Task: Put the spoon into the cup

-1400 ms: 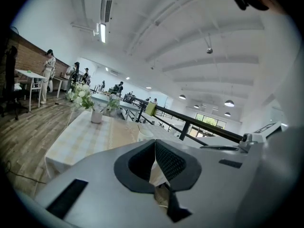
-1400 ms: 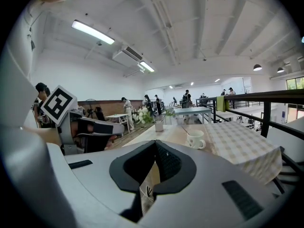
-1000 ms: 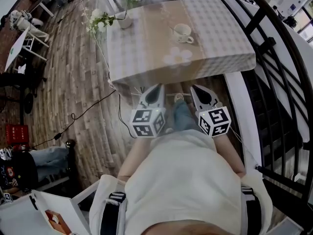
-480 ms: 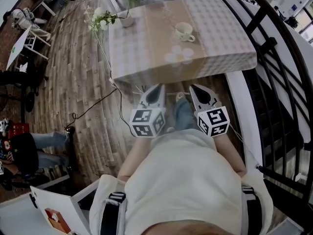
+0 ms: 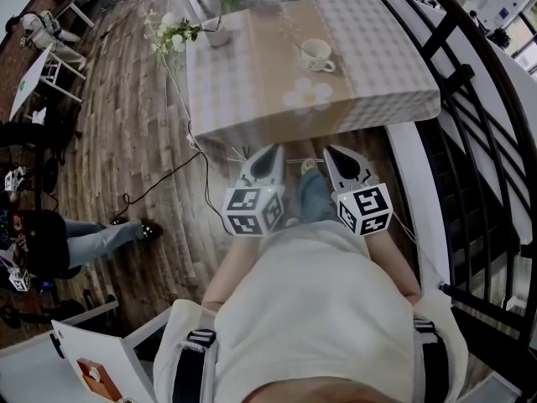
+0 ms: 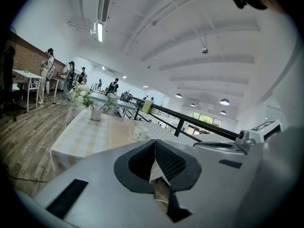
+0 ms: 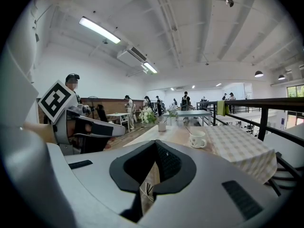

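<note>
Though the cup (image 5: 315,54) sits unmoved — a bystander (image 5: 46,246) has walked on.

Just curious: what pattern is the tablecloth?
Pale checks on the tablecloth, clearest in the head view.

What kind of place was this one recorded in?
Probably a large open hall set up like a cafe: a table with a checked cloth, a cup and a flower vase, a black railing beside it, and people further off.
</note>
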